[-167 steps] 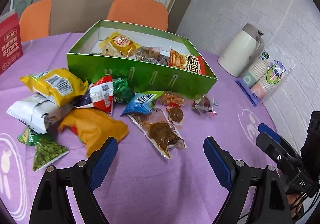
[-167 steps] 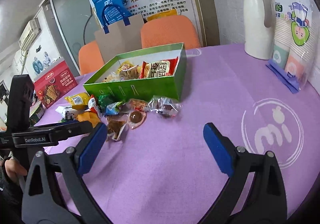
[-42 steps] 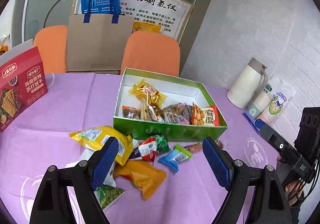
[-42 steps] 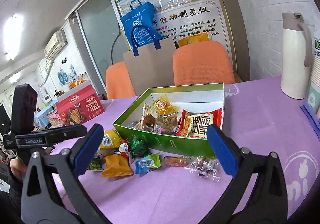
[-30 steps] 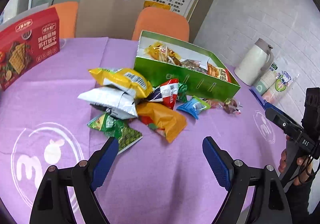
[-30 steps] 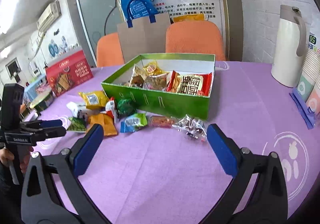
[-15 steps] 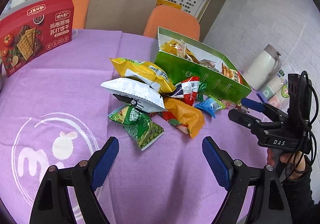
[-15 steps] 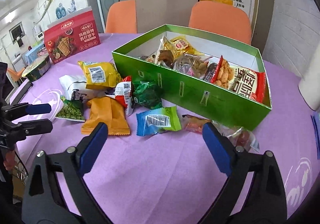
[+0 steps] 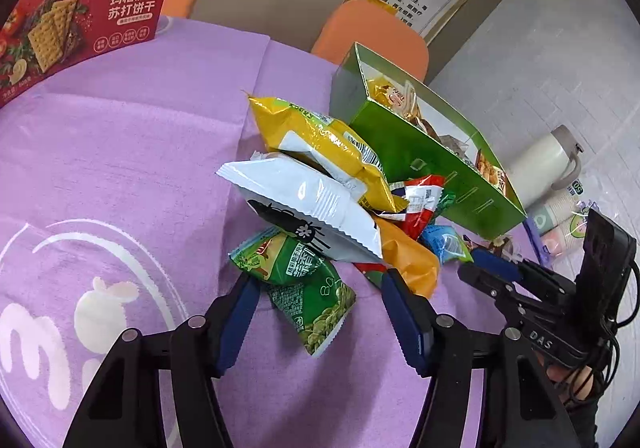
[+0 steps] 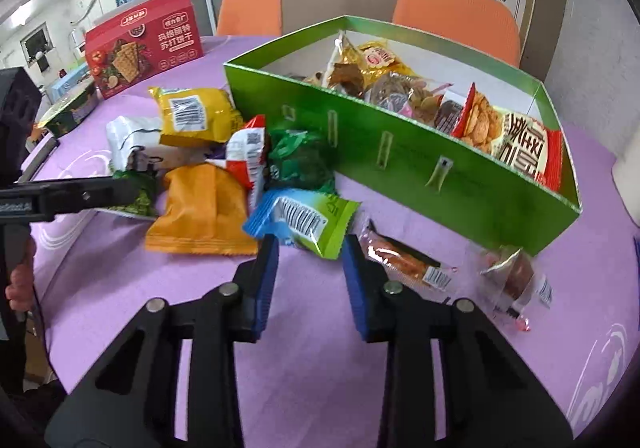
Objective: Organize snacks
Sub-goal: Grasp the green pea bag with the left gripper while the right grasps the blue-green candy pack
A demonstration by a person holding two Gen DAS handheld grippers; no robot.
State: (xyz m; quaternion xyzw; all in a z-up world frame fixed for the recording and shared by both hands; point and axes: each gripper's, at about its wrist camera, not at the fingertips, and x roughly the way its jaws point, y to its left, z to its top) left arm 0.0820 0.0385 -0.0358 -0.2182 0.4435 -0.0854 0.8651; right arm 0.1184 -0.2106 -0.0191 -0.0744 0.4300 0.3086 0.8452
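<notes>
Step in hand: approach for pick-up, both sides at once. The loose snacks lie in a heap on the purple worktop (image 9: 120,136), just beside the near wall of the green box (image 10: 400,152), which already holds several packets.

The left gripper (image 9: 316,312) has its jaws open and set either side of the green pea packet (image 9: 308,284) at the near edge of the heap. The packet's far end lies under the white packet (image 9: 304,208). No grip is made yet.

The right gripper (image 10: 308,272) has its jaws open to a narrower gap, with the near edge of the blue-green packet (image 10: 304,220) just between the tips. Whether the pads touch it cannot be told.

Next move, by judgement: advance each gripper slightly so the packet sits deeper between the pads, close, lift and carry to the box. The pea packet needs a draw-out from under the white packet, otherwise the heap is likely to shift. Thin foil edges may slip; grip on the filled body.
</notes>
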